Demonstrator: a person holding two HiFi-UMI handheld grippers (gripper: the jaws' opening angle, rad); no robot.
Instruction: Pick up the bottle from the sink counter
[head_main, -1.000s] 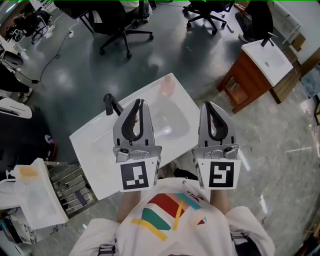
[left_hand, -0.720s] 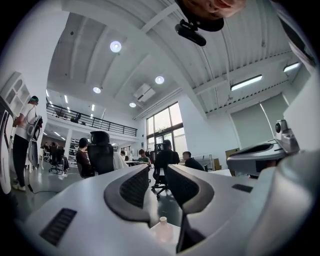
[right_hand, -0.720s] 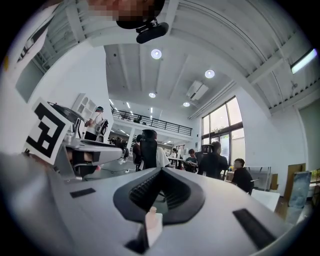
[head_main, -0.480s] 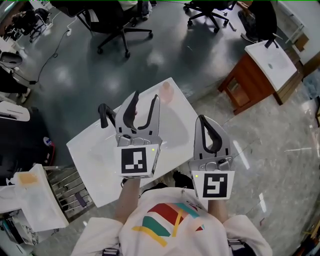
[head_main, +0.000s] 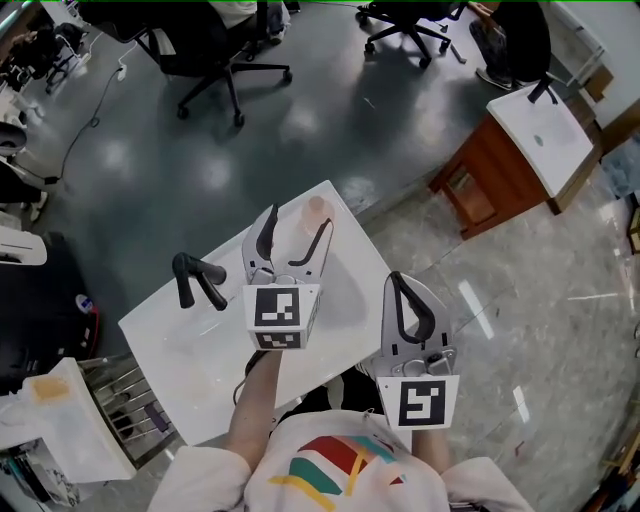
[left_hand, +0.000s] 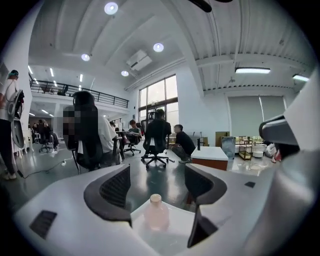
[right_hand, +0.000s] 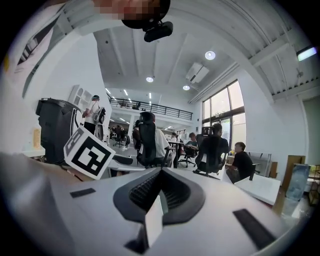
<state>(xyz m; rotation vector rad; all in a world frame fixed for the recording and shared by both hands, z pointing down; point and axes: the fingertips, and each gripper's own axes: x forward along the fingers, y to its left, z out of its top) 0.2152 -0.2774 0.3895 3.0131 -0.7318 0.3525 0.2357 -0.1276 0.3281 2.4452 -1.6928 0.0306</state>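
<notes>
bottle (head_main: 317, 210): pale pink, see-through, with a lighter cap
sink counter (head_main: 170, 340): plain white
faucet (head_main: 195, 280): black
floor (head_main: 200, 130): dark grey-green, glossy; pale marbled tiles on the right
cabinet (head_main: 490, 165): red-brown, with a white top
shirt (head_main: 330, 468): white, with red, teal and yellow stripes

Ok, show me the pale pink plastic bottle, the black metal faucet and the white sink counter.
Pale pink plastic bottle (left_hand: 156, 217): left gripper view, on its body.
Black metal faucet (head_main: 185, 275): head view, on its upright stem.
White sink counter (head_main: 180, 360): head view, on a bare patch of its top.
</notes>
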